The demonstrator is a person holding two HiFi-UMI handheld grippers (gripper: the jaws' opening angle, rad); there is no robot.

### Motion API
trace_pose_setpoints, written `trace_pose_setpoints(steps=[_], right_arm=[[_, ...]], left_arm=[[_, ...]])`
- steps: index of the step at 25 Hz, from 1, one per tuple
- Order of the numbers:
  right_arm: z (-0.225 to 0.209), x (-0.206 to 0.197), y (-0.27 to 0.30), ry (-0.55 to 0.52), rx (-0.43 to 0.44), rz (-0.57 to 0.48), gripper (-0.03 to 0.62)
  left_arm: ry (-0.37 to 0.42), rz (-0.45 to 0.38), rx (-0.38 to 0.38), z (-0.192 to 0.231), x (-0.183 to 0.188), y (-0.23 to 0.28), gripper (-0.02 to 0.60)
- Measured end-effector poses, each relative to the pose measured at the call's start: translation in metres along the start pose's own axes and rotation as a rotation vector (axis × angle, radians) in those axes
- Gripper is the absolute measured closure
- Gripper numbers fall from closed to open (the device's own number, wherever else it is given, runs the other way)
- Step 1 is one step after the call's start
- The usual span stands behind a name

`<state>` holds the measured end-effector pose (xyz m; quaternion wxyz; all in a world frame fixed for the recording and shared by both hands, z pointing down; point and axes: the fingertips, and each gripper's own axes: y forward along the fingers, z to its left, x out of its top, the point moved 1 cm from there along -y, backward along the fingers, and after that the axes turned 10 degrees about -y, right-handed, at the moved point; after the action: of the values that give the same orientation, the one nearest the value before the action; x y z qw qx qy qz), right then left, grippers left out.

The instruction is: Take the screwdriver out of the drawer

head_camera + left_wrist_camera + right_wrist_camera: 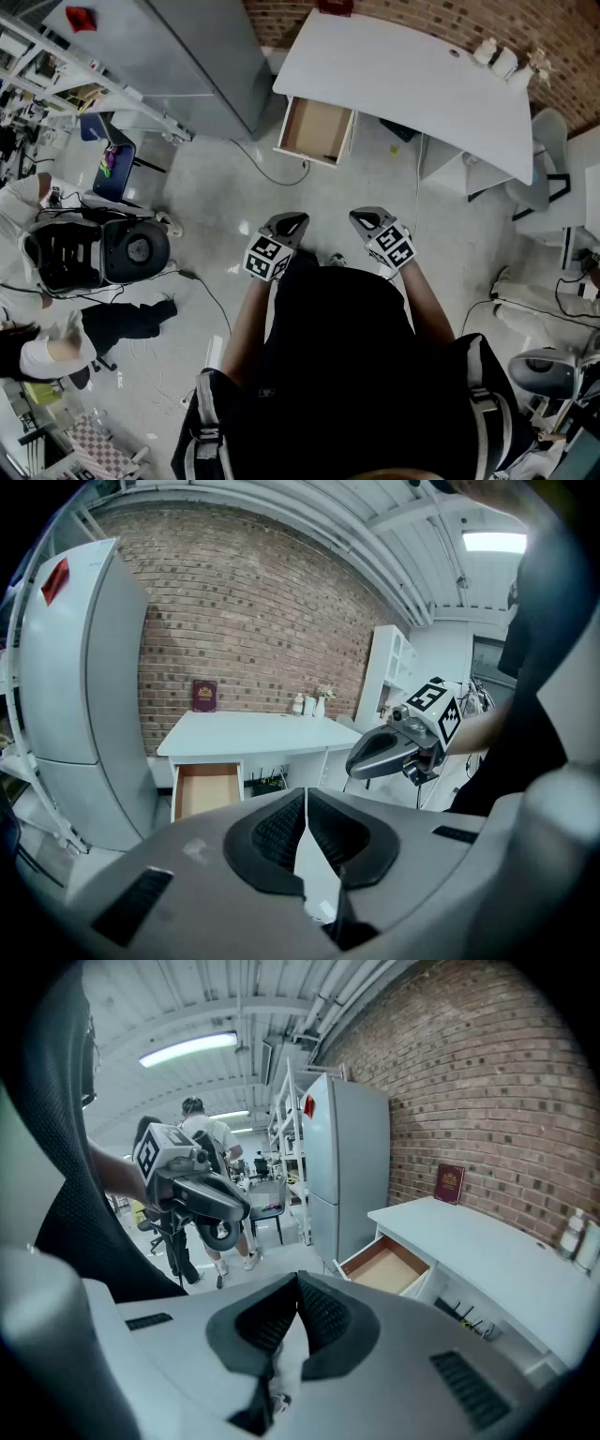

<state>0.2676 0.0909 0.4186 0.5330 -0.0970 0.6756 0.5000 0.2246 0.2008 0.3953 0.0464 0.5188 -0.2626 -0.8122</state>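
Risk: grey left gripper and grey right gripper sit closed, empty, well apart from the open wood-lined drawer; screwdriver unseen inside, so a blind grab may miss.

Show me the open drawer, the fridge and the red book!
open drawer [315, 127], head view, on its bare wooden bottom.
fridge [84, 686], left gripper view, on its grey front door.
red book [449, 1183], right gripper view, on its cover.
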Motion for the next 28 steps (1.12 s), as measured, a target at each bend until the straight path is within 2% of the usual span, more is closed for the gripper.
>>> trace_pose_setpoints(steps=[16,22,28], right_arm=[[-0.013,-0.011,-0.002,0.011,-0.009,0.017,0.537],[-0.012,-0.013,0.01,0.012,-0.011,0.051,0.536],[-0.018,-0.008,0.022,0.005,-0.028,0.093,0.536]], left_arm=[[0.018,0.012,-0.021,-0.006,0.012,0.013,0.561],[-0.007,0.025,-0.028,0.01,0.004,0.011,0.561],[-0.025,0.024,-0.063,0.035,0.011,0.021,0.561]])
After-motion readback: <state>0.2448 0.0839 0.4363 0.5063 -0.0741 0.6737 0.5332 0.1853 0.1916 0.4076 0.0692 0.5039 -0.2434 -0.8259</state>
